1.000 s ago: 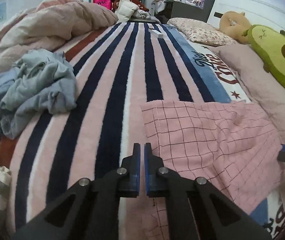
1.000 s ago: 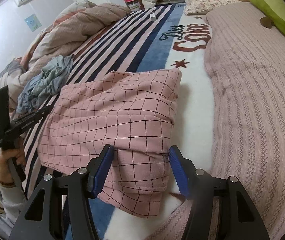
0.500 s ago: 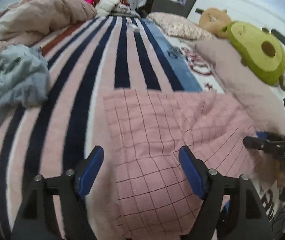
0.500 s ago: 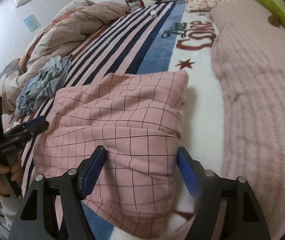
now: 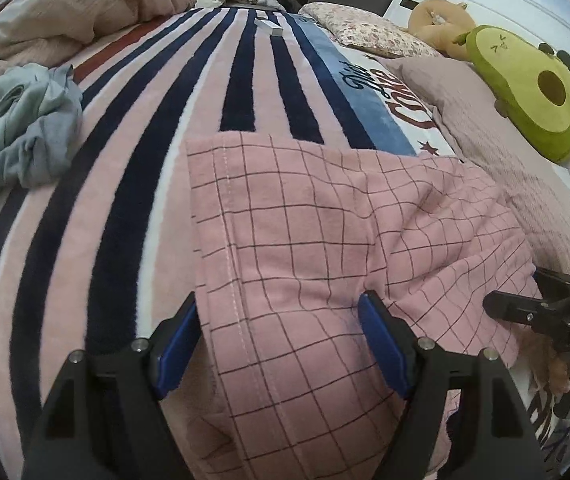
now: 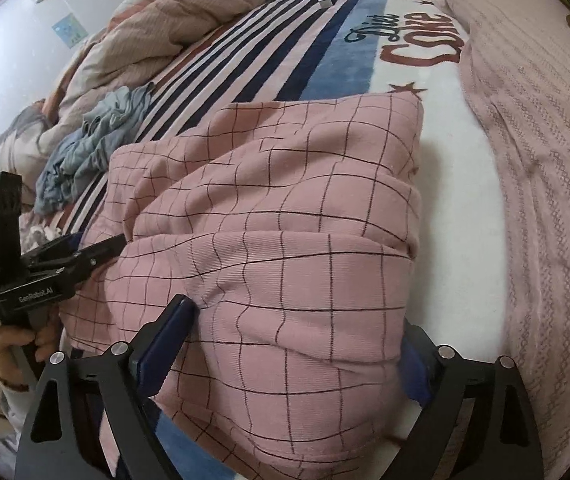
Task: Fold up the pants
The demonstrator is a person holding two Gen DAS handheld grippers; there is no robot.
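**Pants half folded, both grippers lined up on the near edge**

The pink checked pants lie on the striped blanket, already doubled over at least once by the look of the stacked layers, near the middle of the bed with the "Diet Coke" print just past the far corner.

Left gripper is spread wide, fingers straddling the near left corner of the pants. Nothing pinched; cloth sits between the fingers. Right gripper is wide too, straddling a bulging hump of fabric at the near right end. Its right finger is mostly hidden behind the cloth, so I can't say whether it touches.

My read: this is the grab step before another fold. Next move calls for both closing on the near edge, catching all the layers rather than just the top one, then carrying it evenly to the far edge. The hump on the right side probably wants flattening, or the fold comes out lumpy.
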